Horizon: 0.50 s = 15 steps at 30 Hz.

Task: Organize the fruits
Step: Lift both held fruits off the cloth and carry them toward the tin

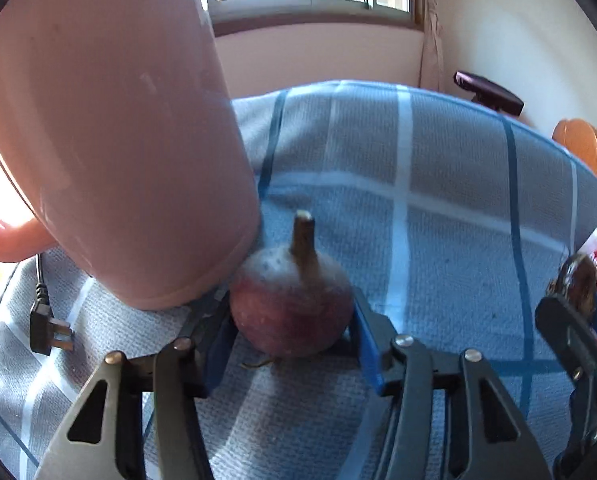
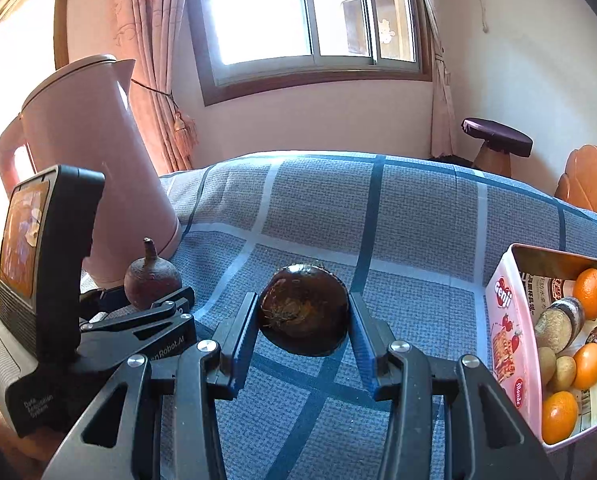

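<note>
Pinching a dark round fruit (image 2: 303,310) in my right tool (image 2: 303,320); my left tool (image 1: 292,320) clasps a stemmed fruit (image 1: 292,308) beside the kettle (image 1: 110,132).

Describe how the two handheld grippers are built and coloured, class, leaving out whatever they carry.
Both grippers, left gripper and right gripper, share black scissor-like linkage arms with silver rivets and triangular cut-outs. Their fingers are black with ribbed blue pads. The left one's body carries a small screen and white lettering.
</note>
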Each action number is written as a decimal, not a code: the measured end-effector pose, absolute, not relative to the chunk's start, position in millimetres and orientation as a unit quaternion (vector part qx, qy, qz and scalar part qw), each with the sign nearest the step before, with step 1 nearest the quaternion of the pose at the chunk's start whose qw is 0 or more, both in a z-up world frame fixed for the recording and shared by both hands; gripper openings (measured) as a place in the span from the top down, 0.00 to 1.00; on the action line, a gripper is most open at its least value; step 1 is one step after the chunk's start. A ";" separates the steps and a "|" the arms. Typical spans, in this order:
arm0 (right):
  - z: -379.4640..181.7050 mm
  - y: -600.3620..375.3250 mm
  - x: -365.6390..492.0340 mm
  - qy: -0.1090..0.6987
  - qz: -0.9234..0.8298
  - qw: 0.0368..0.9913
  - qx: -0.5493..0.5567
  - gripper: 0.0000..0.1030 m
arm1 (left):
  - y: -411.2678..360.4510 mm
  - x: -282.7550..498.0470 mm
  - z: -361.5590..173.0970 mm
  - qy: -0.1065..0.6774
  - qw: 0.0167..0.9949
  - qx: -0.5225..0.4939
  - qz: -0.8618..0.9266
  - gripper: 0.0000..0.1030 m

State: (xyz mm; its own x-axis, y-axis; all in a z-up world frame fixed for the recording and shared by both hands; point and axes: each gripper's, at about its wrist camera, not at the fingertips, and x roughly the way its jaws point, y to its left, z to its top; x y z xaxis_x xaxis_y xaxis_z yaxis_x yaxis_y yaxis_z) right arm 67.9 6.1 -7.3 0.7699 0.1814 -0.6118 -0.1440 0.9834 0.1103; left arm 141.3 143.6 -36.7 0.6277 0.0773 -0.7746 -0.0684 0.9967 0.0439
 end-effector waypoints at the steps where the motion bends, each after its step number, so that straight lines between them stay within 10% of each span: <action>1: -7.4 5.3 67.6 0.327 0.085 0.941 0.030 0.55 | 146.6 143.3 -38.3 0.435 0.899 -0.005 0.037 0.45; 15: 3.6 13.8 44.6 0.268 0.074 0.961 0.000 0.55 | 169.4 126.1 -31.5 0.406 0.912 -0.034 0.041 0.48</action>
State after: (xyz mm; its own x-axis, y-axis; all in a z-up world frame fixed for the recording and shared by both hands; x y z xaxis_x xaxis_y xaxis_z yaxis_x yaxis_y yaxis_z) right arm 44.7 13.8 3.6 0.8457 0.1415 -0.5146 -0.1420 0.9891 0.0387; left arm 126.1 169.4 -31.5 0.6673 0.0477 -0.7433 -0.1023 0.9944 -0.0280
